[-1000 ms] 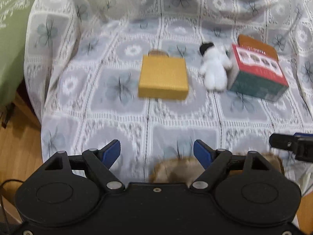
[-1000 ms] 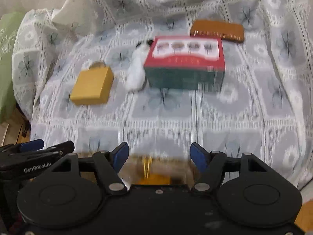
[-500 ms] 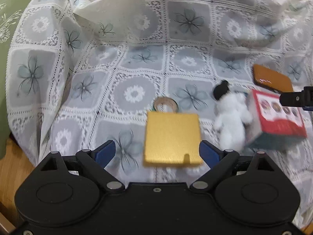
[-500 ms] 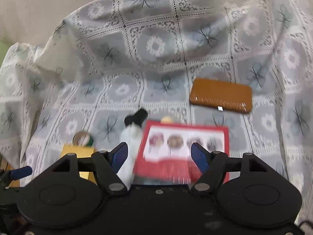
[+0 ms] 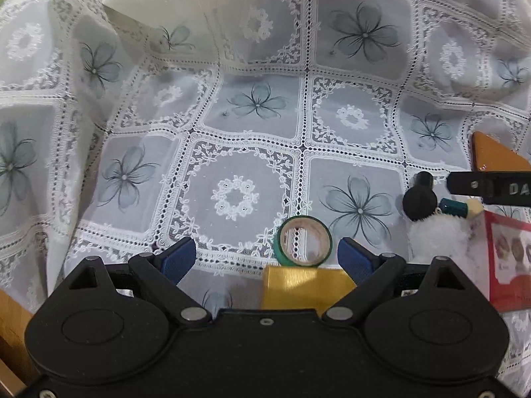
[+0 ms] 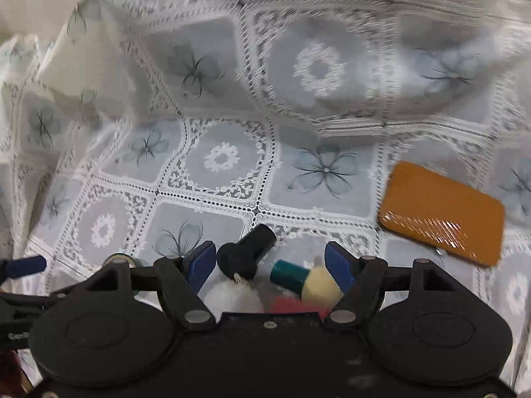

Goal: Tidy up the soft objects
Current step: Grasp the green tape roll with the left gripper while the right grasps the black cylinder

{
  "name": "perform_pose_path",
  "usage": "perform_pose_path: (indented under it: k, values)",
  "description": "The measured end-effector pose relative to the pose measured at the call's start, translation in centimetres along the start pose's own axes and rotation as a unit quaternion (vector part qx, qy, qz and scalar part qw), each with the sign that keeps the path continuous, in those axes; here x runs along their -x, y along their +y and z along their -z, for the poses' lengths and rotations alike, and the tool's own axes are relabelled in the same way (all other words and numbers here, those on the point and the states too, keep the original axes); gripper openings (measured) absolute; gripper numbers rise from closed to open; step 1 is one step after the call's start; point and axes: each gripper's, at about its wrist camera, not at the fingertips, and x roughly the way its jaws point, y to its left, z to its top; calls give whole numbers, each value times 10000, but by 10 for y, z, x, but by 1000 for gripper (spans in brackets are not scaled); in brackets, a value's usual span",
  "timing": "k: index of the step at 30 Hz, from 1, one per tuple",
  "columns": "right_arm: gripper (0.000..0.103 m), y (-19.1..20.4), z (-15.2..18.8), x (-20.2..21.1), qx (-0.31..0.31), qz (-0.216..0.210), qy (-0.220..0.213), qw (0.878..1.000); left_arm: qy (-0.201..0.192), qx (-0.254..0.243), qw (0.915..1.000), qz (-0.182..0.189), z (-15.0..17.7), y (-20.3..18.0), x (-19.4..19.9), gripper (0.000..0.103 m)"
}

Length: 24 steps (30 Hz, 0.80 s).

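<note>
On the lace-covered seat [image 5: 239, 112], both tools hover low with their jaws spread wide and nothing held. The left tool [image 5: 267, 260] looks straight over a yellow box [image 5: 305, 287] that lies flat below it, with a green tape roll [image 5: 304, 244] standing on edge just beyond the box and nearly between the blue fingertips [image 5: 177, 258]. The right tool [image 6: 265, 263] hangs over the white plush toy [image 6: 232, 297], the one clearly soft thing here; the toy's black topknot [image 6: 247, 252] pokes up between the open jaws, so this looks like the start of a grasp on the toy. A small teal and cream piece [image 6: 305, 282] lies beside the topknot, touching or nearly so, and a red box [image 5: 507, 258] sits tight against the toy's far side, seen best from the left wrist. That crowding probably explains the wide opening: the fingers need room to straddle the fluff without catching the box edge. An orange case [image 6: 441, 212] lies well apart to the right. The open cloth ahead, toward the draped backrest, offers the most free room for setting things down. To the left the cloth drops over the seat's edge, so moves that way have less margin. The right view is blurred, so fine contact cannot be judged.
</note>
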Motion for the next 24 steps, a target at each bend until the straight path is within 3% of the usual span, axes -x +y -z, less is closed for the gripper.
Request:
perform_pose_path:
  k: [12,15,17,18,24]
  values:
    - [75,19,-10,-55,1515,-368,473,9866,304,184,9994,23,-8,13,-26,90]
    - [74,18,-9,-65,1515,-325,533,9865,345,235,9991,27,-9,15,-29,90]
    - [67,16,-9,-71,1445,-414,569,9870,356,253,9990,35,-10,15,-30,90]
    - [56,15,-9,-73,1380,-537,580,9873,365,255,9990,44,-10,15,-31,90]
    - [56,12,-5,-69,1083,-540,307,9922,390,253,9988,134,-14,12,-33,90]
